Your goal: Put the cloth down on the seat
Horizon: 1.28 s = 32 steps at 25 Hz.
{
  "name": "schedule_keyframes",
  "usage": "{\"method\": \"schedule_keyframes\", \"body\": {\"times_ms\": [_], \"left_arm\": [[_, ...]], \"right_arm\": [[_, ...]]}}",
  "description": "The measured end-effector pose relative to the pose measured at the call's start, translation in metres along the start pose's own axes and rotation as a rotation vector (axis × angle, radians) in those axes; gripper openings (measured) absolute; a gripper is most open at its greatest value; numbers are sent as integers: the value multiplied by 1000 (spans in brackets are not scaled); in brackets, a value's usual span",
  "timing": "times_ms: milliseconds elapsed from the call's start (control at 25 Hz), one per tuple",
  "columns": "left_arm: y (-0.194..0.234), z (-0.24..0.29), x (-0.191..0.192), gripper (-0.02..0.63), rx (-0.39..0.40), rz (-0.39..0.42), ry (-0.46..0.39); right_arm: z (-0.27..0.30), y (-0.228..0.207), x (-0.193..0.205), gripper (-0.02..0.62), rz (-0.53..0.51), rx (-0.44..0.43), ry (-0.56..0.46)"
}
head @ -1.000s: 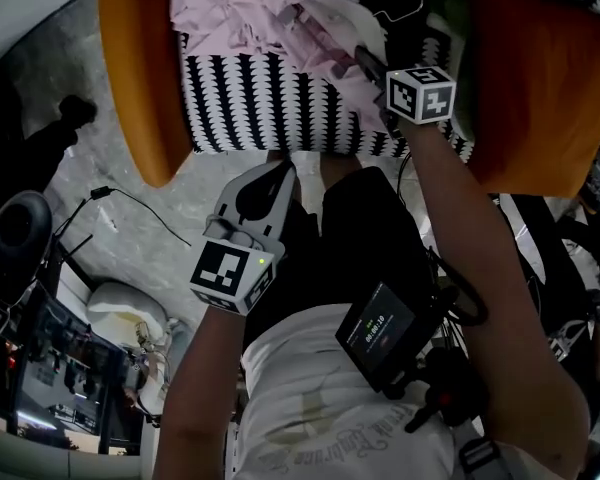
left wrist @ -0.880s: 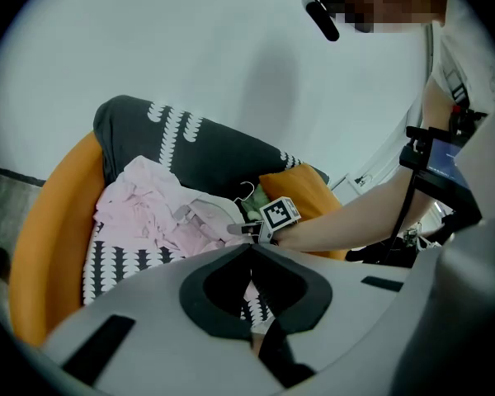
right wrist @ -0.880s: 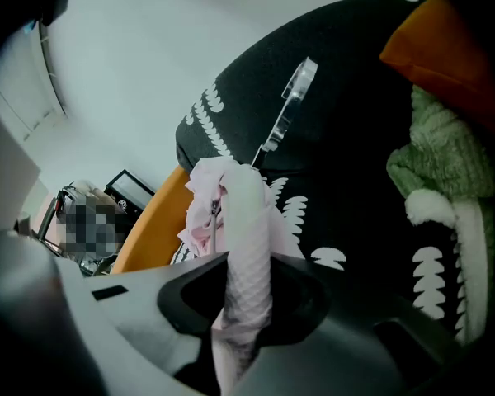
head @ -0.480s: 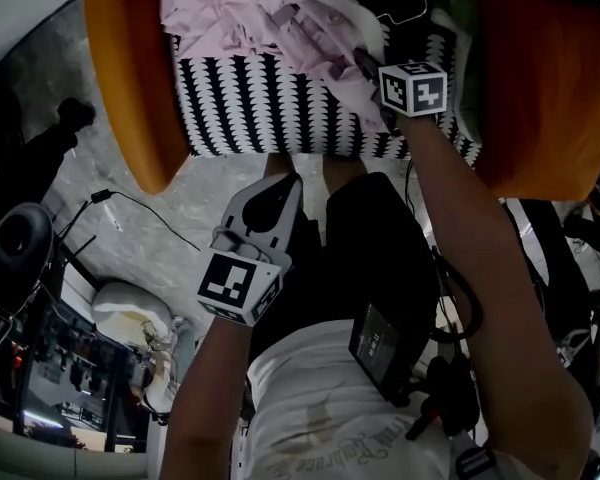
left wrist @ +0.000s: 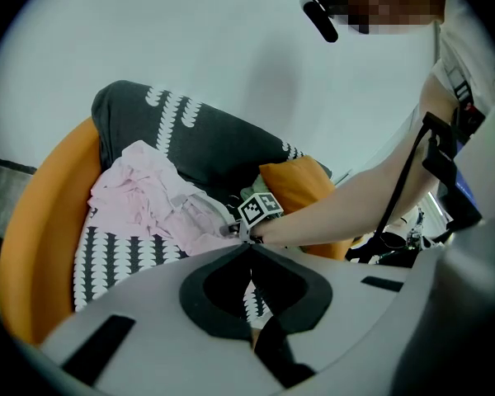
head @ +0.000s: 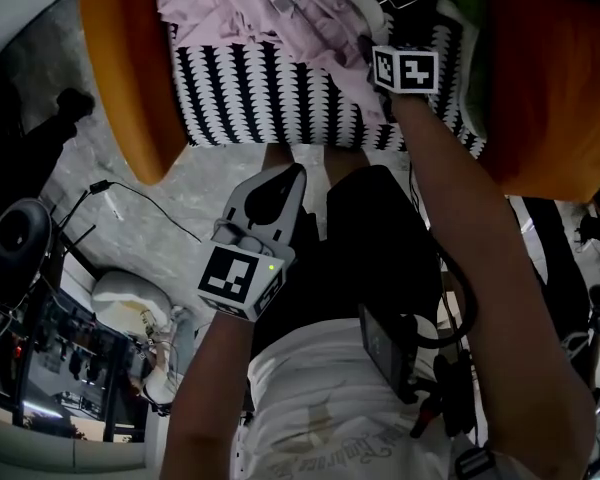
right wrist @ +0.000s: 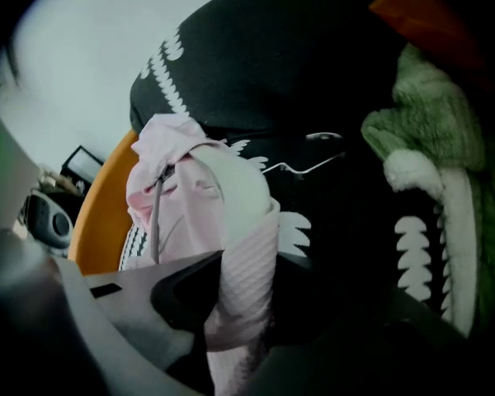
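Observation:
A crumpled pink cloth (head: 245, 8) lies on the black-and-white patterned seat (head: 240, 98) of an orange chair (head: 120, 78). My right gripper (head: 360, 53) is down at the cloth's right end. In the right gripper view a ribbed fold of the cloth (right wrist: 243, 262) hangs between its jaws (right wrist: 243, 304), which have just been opening and stand apart around it. My left gripper (head: 292, 176) hangs in front of the seat's edge, shut with nothing in it; in its own view the tips (left wrist: 249, 250) meet below the cloth (left wrist: 148, 196).
A green plush thing (right wrist: 429, 130) and a wire hanger (right wrist: 309, 165) lie on the seat to the right of the cloth. The chair's orange arm (head: 550, 78) rises at the right. A cable (head: 130, 198) and dark equipment (head: 20, 238) sit on the floor at the left.
My right gripper has sunk toward the seat with the cloth, and its jaws have spread. The cloth lies lower and flatter. The left gripper has barely shifted.

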<state>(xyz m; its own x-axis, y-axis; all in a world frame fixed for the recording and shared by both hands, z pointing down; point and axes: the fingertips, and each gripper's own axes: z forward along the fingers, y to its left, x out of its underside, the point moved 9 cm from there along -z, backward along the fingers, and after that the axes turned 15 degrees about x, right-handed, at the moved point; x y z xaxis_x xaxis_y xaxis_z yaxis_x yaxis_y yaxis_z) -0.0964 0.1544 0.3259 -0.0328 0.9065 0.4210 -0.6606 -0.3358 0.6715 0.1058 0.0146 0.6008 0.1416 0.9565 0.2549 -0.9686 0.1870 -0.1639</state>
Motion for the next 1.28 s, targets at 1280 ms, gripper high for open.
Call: {"method": "schedule_keyframes", "body": {"times_ms": [1280], "left_arm": [[-7, -14, 30, 12, 29, 109, -96]], "right_arm": [[-117, -83, 59, 20, 320, -57, -202]]}}
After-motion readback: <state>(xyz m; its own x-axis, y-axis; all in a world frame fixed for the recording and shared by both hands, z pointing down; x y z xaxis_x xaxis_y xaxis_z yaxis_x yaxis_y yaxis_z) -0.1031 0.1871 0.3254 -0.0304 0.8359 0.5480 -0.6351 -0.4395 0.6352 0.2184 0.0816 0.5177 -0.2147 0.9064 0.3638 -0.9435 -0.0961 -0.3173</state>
